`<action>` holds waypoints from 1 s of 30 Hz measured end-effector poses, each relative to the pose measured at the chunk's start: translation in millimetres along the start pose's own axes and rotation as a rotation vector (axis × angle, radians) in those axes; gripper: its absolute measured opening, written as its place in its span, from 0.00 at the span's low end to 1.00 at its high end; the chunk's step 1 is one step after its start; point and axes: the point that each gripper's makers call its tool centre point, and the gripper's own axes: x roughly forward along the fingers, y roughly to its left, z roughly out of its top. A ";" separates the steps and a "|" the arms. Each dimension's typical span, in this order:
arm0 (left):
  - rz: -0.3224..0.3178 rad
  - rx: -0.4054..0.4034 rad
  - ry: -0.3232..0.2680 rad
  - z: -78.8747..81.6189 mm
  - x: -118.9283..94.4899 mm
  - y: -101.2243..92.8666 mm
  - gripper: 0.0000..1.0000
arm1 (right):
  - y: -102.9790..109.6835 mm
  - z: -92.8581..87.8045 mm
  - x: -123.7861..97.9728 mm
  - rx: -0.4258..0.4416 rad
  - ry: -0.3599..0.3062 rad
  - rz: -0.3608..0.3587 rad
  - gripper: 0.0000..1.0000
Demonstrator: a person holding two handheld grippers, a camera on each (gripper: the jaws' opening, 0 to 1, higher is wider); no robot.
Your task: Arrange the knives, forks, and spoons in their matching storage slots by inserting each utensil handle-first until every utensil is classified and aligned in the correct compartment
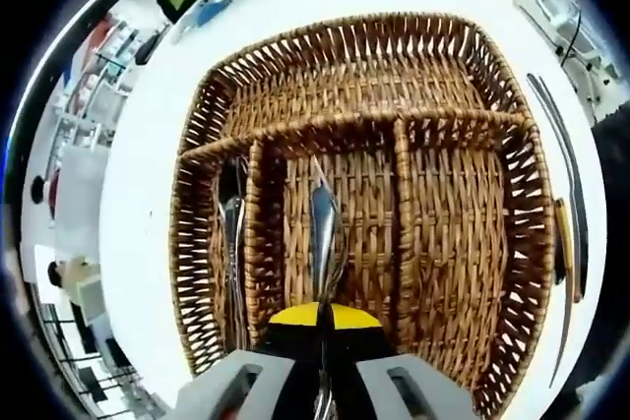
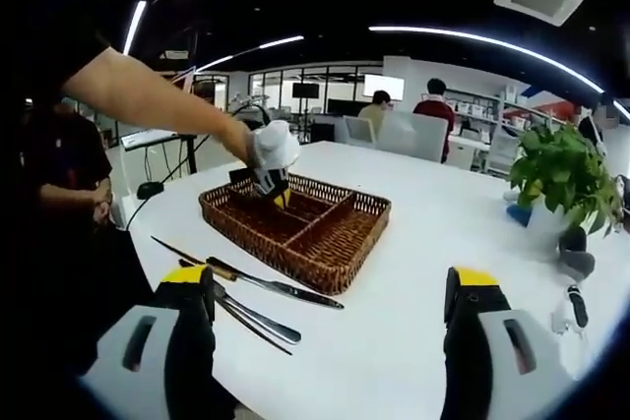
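I look straight down into a wicker basket (image 1: 517, 243) with a cross compartment and three lengthwise slots. My left gripper (image 1: 322, 318) is shut on a metal utensil (image 1: 323, 223) whose far end reaches over the middle slot; I cannot tell which kind it is. Another utensil (image 1: 232, 243) lies in the narrow left slot. Two knives (image 1: 573, 213) rest on the table right of the basket. In the right gripper view, the basket (image 2: 330, 268) sits mid-table with the left gripper (image 2: 268, 184) over it, and a knife (image 2: 281, 288) and fork (image 2: 258, 323) lie nearer me. My right gripper (image 2: 330, 341) is open and holds nothing.
A round white table (image 2: 413, 341) carries everything. A potted plant (image 2: 563, 176) stands at its right side. A gloved hand and bare arm (image 2: 157, 95) reach in from the left. People sit at desks in the background.
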 end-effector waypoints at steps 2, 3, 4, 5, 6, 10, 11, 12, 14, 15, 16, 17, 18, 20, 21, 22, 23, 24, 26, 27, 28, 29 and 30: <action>0.013 0.006 -0.001 0.9 1.7 -0.5 0.00 | 0.4 -1.7 0.5 0.001 0.004 0.003 0.99; 0.012 -0.008 0.004 -0.3 2.9 -2.4 0.00 | 0.1 -2.4 1.2 0.001 0.008 0.003 0.99; 0.015 -0.006 0.002 -0.9 4.1 -4.1 0.00 | -0.5 -2.2 1.4 0.000 0.008 0.001 0.99; 0.011 0.004 -0.003 -1.0 5.6 -5.8 0.00 | -0.9 -1.7 1.6 0.000 0.007 0.000 0.99; 0.010 0.026 -0.019 0.3 6.1 -8.3 0.00 | -1.0 -0.7 1.6 0.001 0.004 0.001 0.99; 0.071 0.012 -0.087 5.9 -1.1 1.6 0.08 | 1.1 2.3 2.3 -0.002 -0.002 0.007 0.99; 0.090 -0.011 -0.106 7.1 -4.1 5.6 0.15 | 1.7 2.7 2.5 -0.003 -0.001 0.008 0.99; 0.105 -0.058 -0.153 11.3 -10.1 10.9 0.21 | 2.4 4.0 2.4 -0.006 -0.002 0.009 0.99; 0.121 -0.161 -0.233 17.9 -23.1 16.5 0.36 | 2.9 8.3 1.7 -0.008 -0.009 0.010 0.99; 0.134 -0.180 -0.258 19.2 -27.8 20.8 0.43 | 3.1 10.7 1.3 -0.008 -0.014 0.010 0.99; 0.143 -0.192 -0.272 18.5 -32.0 23.0 0.50 | 3.3 12.8 1.0 -0.010 -0.017 0.011 0.99; 0.174 -0.194 -0.282 15.8 -39.4 27.5 0.56 | 3.8 16.1 0.8 -0.016 -0.020 0.012 0.99; 0.188 -0.200 -0.281 13.7 -41.7 29.4 0.57 | 3.9 17.3 0.6 -0.019 -0.021 0.012 0.99; 0.201 -0.224 -0.297 6.3 -51.3 33.2 0.56 | 4.1 26.6 -1.4 -0.031 -0.037 0.011 0.99; 0.206 -0.236 -0.302 5.6 -53.9 32.7 0.56 | 4.3 28.2 -1.8 -0.032 -0.040 0.011 0.99; 0.225 -0.275 -0.315 0.6 -60.2 34.9 0.58 | 5.2 33.9 -3.7 -0.036 -0.051 0.013 0.99; 0.237 -0.295 -0.328 -1.9 -65.0 36.1 0.59 | 5.6 36.2 -4.5 -0.040 -0.055 0.013 0.99; 0.251 -0.346 -0.351 -6.9 -71.8 37.8 0.61 | 5.4 39.5 -6.5 -0.045 -0.062 0.013 0.99; 0.240 -0.409 -0.390 -13.5 -81.2 34.4 0.69 | 5.4 44.6 -9.2 -0.040 -0.072 0.013 0.99; 0.238 -0.437 -0.416 -15.5 -86.1 32.6 0.73 | 5.5 45.9 -9.9 -0.038 -0.075 0.013 0.99; 0.234 -0.463 -0.479 -14.8 -95.5 30.1 0.78 | 6.0 52.0 -12.7 -0.028 -0.091 0.017 0.99; 0.232 -0.483 -0.510 -15.8 -101.9 28.0 0.81 | 6.0 53.9 -13.6 -0.024 -0.095 0.018 0.99; 0.232 -0.492 -0.531 -15.8 -105.7 27.0 0.84 | 5.9 55.3 -14.4 -0.021 -0.099 0.018 0.99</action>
